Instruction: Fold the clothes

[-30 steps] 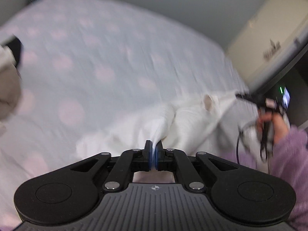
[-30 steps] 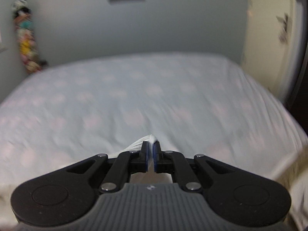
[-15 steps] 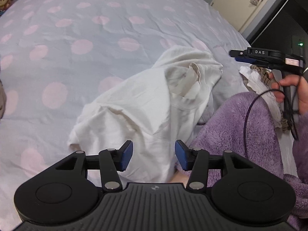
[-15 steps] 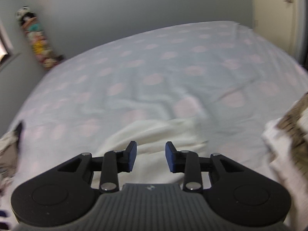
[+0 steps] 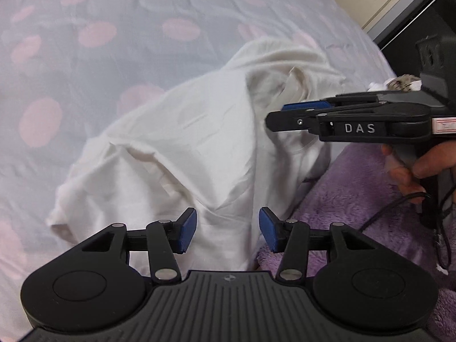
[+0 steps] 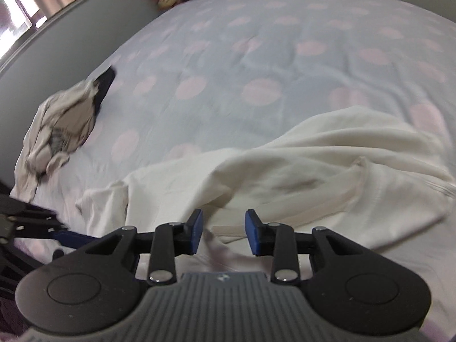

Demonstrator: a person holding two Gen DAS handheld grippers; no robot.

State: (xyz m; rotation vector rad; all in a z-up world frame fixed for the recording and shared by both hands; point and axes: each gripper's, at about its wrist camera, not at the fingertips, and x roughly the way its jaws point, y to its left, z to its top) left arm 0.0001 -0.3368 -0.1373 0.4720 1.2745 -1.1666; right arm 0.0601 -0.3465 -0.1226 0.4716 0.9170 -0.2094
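Left gripper (image 5: 227, 232): jaws apart, blue pads clear of the cloth, nothing pinched; it points down at the near edge of the white garment.
Right gripper (image 6: 223, 232): jaws apart, nothing between the pads; crumpled white cloth lies beyond and below the gap.
Right gripper from the left view (image 5: 287, 114): seen side-on at 3 o'clock, hanging over the garment's right part, with "DAS" printed on its body; from this angle the gap between its jaws cannot be judged.
Hand (image 5: 419, 168): only the left view shows it, fingers wrapped round the right gripper's handle at 3 o'clock, a black cable looping below.
White garment (image 5: 182, 145): lies loose and rumpled on the bed, unfolded, spreading from the centre toward 2 o'clock in the left view; in the right view (image 6: 299, 171) it fills the stretch from 9 to 3 o'clock just past the pads.
Bed (image 6: 256, 57): pale grey-blue cover with pink spots, under everything.
Purple fleece (image 5: 356, 199): at 4 o'clock in the left view, touching the garment's right edge; the right view shows none of it clearly.
Beige clothes pile (image 6: 57, 125): at 9 o'clock in the right view only, well apart from the white garment, with a dark piece at its far end.
Left gripper from the right view (image 6: 68, 238): a blue pad and black arm poke in at 8 o'clock.
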